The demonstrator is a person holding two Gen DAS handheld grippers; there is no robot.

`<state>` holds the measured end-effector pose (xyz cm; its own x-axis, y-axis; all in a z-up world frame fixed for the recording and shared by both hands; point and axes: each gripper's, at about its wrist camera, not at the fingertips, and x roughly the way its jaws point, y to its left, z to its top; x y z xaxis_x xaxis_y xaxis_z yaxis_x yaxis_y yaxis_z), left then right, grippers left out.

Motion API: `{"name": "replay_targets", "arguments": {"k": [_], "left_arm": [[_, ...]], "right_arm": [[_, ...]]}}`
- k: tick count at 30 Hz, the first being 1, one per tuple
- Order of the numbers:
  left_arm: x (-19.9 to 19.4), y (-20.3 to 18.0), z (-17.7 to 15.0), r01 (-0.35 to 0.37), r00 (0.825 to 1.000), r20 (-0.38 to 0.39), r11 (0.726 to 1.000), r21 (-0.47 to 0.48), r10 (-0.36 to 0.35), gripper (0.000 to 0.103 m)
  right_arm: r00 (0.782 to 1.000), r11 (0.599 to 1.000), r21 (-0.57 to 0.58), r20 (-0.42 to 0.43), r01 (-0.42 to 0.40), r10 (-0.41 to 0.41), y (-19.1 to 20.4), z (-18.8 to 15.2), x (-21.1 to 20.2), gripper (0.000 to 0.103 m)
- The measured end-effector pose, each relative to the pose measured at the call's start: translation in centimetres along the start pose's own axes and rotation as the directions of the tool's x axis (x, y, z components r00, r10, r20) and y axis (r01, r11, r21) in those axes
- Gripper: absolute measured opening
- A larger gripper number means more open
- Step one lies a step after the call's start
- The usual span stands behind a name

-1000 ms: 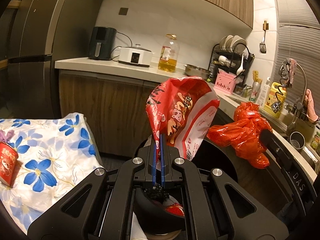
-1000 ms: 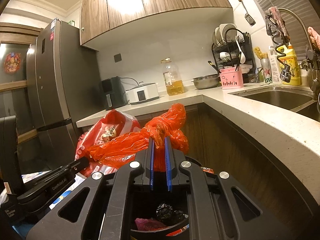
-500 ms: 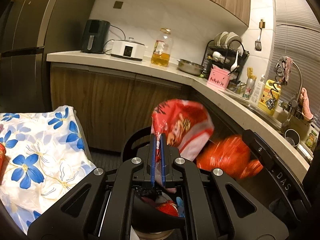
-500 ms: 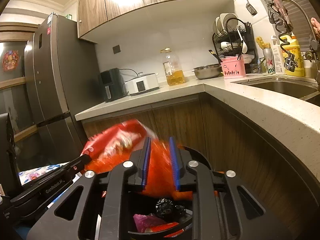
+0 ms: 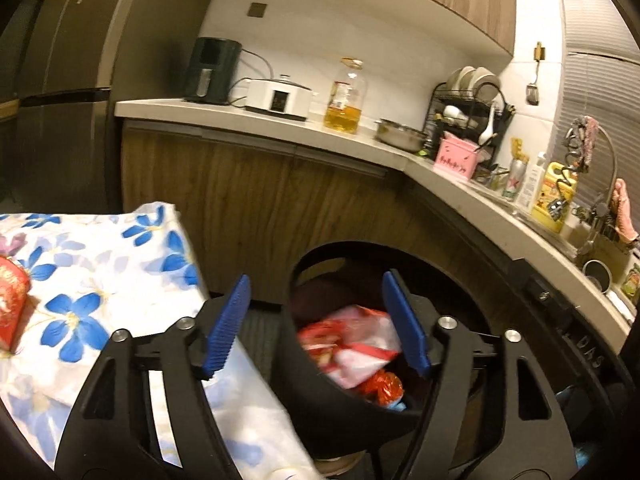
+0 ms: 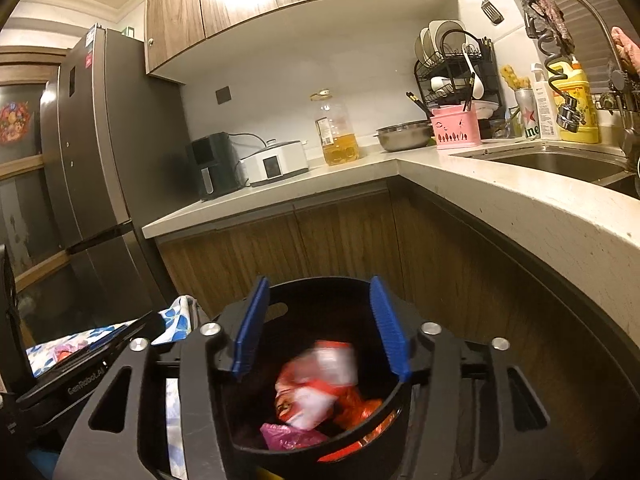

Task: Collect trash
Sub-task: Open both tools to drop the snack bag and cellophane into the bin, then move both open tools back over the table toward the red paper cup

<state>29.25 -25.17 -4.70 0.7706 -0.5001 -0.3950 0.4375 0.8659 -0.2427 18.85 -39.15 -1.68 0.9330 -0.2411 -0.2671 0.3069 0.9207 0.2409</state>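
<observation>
Nearest, left claw [image 5: 316, 324] spread wide, blue pads [image 5: 226, 322] apart with nothing between them; jaws just been opening, and no pad touching anything. Same for the right claw [image 6: 320, 328]: parted, empty, jaws just been opening too, blue pads [image 6: 388, 328] framing the mouth of the black bin [image 6: 316, 456] directly below.

Just beyond the pads, the red-and-white snack bag [image 5: 352, 346] blurred inside the bin, apparently mid-drop or just landing; beside it, partly under it, the crumpled orange plastic bag [image 6: 352, 404], with a pink scrap [image 6: 288, 436] lower down. Both pieces of trash inside the rim, neither hanging over the edge as far as visible.

Release step looking nearly done. Best now: hold both claws spread over the bin mouth until the bags settle, then lift straight up and clear, avoiding any snag of a pad on the rim. No squeezing again while plastic is near the pads.

To the left, floral cloth [image 5: 100, 280] over the bench, touching or nearly touching the bin's side; a red can [image 5: 12, 312] resting on it at the far left edge, probably the next pick.

Farther back: wooden cabinets, kitchen counter [image 6: 360, 168] with oil bottle [image 5: 345, 98], dish rack, sink off to the right. Nothing there calling for attention yet.
</observation>
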Motion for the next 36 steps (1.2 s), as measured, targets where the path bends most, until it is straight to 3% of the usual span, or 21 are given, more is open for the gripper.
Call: {"name": "replay_targets", "arguments": {"k": [6, 11, 16, 21, 26, 32, 36], "left_arm": [[-2.1, 2.3, -1.0, -0.092, 0.996, 0.01, 0.996, -0.01, 0.092, 0.078], [-4.5, 5.0, -1.8, -0.199, 0.979, 0.037, 0.98, -0.012, 0.199, 0.081], [-7.6, 9.1, -2.2, -0.334, 0.94, 0.066, 0.942, -0.024, 0.335, 0.082], [-10.1, 14.3, -2.2, -0.458, 0.884, 0.07, 0.886, -0.068, 0.462, 0.083], [-10.6, 18.8, -1.9, -0.524, 0.846, 0.047, 0.845, -0.11, 0.531, 0.083], [-8.8, 21.7, -2.3, -0.546, 0.837, -0.017, 0.833, -0.093, 0.547, 0.083], [-7.5, 22.5, -2.5, -0.535, 0.845, -0.051, 0.841, -0.082, 0.532, 0.083]], "right_arm": [[1.0, 1.0, -0.007, -0.002, -0.013, 0.013, 0.9, -0.6, -1.0, 0.066], [0.999, 0.999, -0.02, -0.003, -0.037, 0.037, 2.3, -1.1, -2.0, 0.069], [0.997, 0.996, -0.05, 0.007, -0.072, 0.073, 4.4, -1.5, -2.9, 0.072], [0.991, 0.988, -0.071, 0.001, -0.135, 0.136, 7.3, -2.3, -3.5, 0.073], [0.982, 0.977, -0.096, -0.007, -0.19, 0.19, 9.9, -2.9, -4.1, 0.073], [0.974, 0.968, -0.111, -0.011, -0.225, 0.225, 12.1, -3.0, -4.2, 0.073], [0.97, 0.963, -0.116, -0.021, -0.242, 0.242, 13.1, -3.0, -3.9, 0.073]]}}
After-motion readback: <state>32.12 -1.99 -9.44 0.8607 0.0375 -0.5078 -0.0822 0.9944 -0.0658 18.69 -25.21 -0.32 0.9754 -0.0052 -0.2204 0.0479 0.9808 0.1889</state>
